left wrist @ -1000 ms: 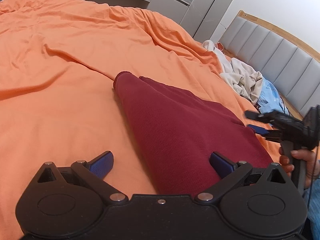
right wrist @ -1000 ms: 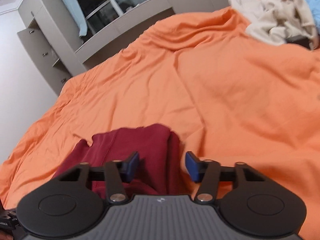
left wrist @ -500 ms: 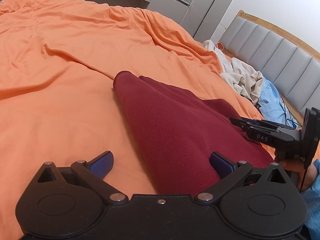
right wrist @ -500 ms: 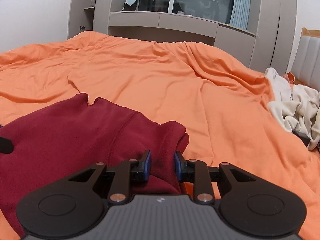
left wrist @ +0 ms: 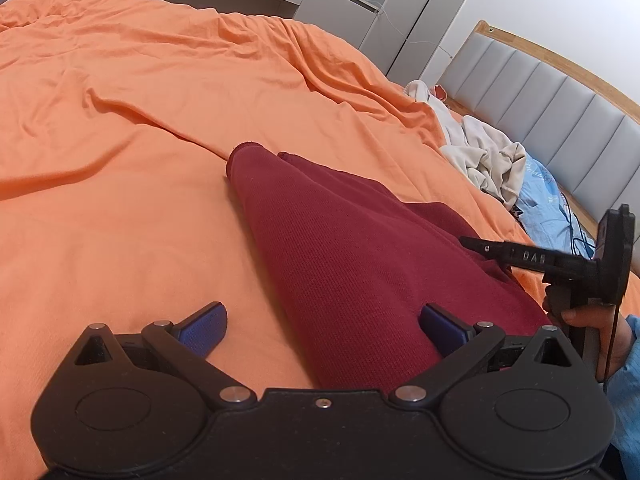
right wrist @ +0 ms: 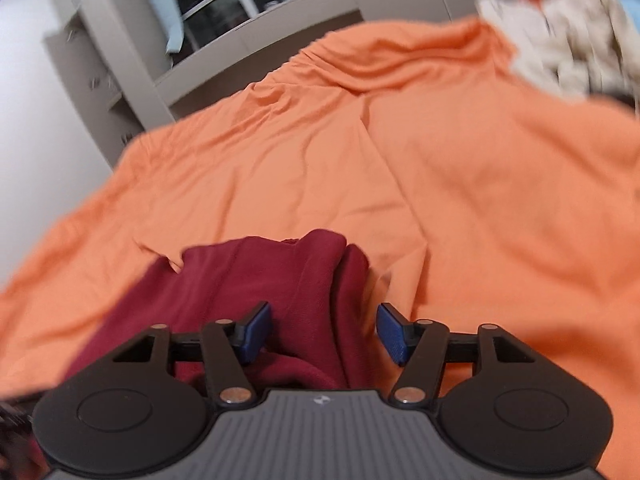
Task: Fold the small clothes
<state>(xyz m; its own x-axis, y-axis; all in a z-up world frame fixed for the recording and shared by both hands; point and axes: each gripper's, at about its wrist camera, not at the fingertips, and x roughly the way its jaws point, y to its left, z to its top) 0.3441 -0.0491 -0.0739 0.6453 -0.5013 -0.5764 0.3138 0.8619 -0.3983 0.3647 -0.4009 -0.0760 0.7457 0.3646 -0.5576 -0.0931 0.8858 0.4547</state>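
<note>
The right gripper (right wrist: 324,330) is spreading its jaws, letting go of the dark red garment (left wrist: 360,264) it was pinching; the left gripper (left wrist: 322,330) is waiting released, so this fold looks laid.

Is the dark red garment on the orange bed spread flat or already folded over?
Partly folded. The dark red garment lies on the orange bedcover as a narrow strip with a rolled edge and layers overlapping.
</note>
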